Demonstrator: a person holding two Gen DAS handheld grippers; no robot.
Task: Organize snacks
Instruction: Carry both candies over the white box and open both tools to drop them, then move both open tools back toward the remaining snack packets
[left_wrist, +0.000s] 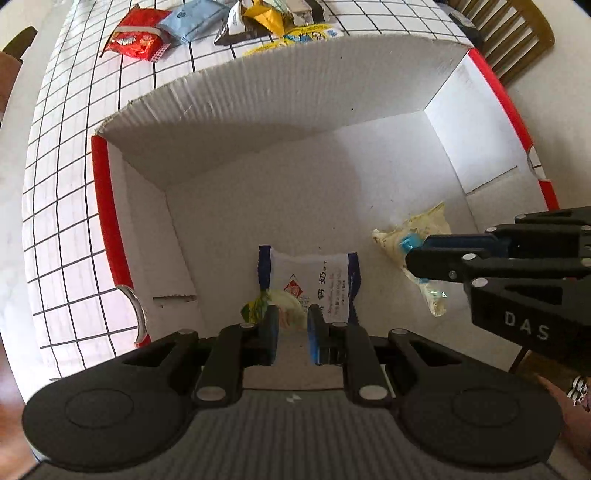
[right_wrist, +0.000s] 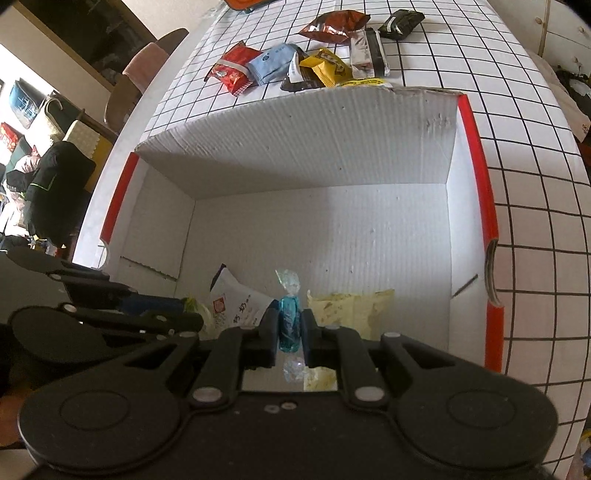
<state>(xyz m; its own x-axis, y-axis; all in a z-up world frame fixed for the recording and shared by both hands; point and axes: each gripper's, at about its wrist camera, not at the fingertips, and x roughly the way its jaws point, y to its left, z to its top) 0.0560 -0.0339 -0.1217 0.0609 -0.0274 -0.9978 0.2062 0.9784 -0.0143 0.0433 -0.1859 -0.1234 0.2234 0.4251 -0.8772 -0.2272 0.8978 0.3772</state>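
From the left wrist view, our left gripper (left_wrist: 291, 332) points straight down into the white cardboard box (left_wrist: 332, 59), its fingers (left_wrist: 271, 328) pinching a small pale candy with a green twisted end (left_wrist: 258, 308). Just beyond the fingertips a white and blue milk-snack packet (left_wrist: 314, 280) lies on the box floor, and the candy hangs right over its near edge. To the right of the fingers, the right gripper (left_wrist: 417, 258) reaches in from the side, closed on a blue-wrapped candy (left_wrist: 408, 243) above a pale yellow packet (left_wrist: 417, 229). Well beyond the far wall, the remaining snacks wait on the checked counter (left_wrist: 74, 184), among them a red packet (left_wrist: 136, 37) and a light blue packet (left_wrist: 195, 20).

From the right wrist view, our fingers (right_wrist: 269, 325) squeeze the blue-wrapped candy upright between them, its clear twisted ends showing above and below the pads. The yellow packet sits just right of the fingertips, the milk-snack packet just left, with the left gripper beside it.

We judge that both candies are low enough in the box to let go. To do this well, we should open each pair of fingers fully without dragging sideways, so the candies drop beside the packets and not on them, then lift straight up clear of the walls before reaching for the pile on the counter.
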